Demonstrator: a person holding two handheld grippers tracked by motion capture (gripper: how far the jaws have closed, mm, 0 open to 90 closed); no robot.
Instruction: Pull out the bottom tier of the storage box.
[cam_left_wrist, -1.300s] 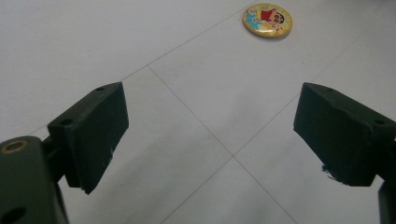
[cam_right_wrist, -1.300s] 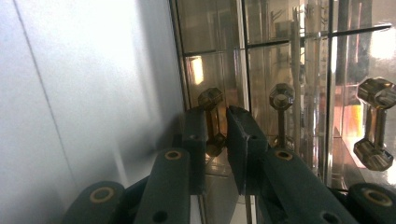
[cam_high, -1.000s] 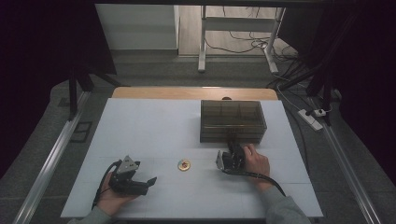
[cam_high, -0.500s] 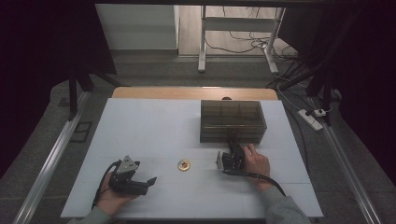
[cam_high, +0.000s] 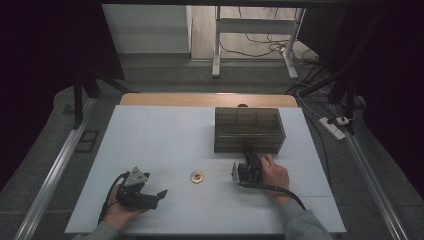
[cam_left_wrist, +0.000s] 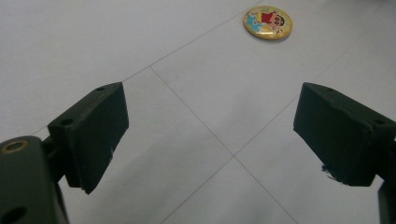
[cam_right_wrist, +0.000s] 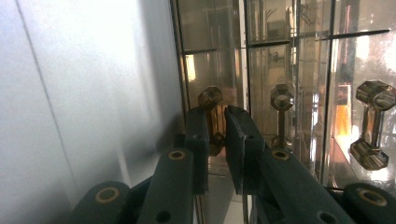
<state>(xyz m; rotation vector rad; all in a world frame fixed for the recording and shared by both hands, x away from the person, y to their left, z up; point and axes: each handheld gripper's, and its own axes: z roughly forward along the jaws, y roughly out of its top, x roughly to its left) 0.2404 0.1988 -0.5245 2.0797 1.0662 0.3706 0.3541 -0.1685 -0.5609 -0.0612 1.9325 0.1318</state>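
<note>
Clamping a drawer handle (cam_right_wrist: 212, 122) half hidden between its fingers, right gripper (cam_right_wrist: 215, 135); left gripper (cam_left_wrist: 212, 135) released.

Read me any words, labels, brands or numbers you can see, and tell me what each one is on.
There is no readable text.
Badge: a cartoon figure, no lettering.
Drawer box, its handles and both grippers: no label or number that can be read.
</note>
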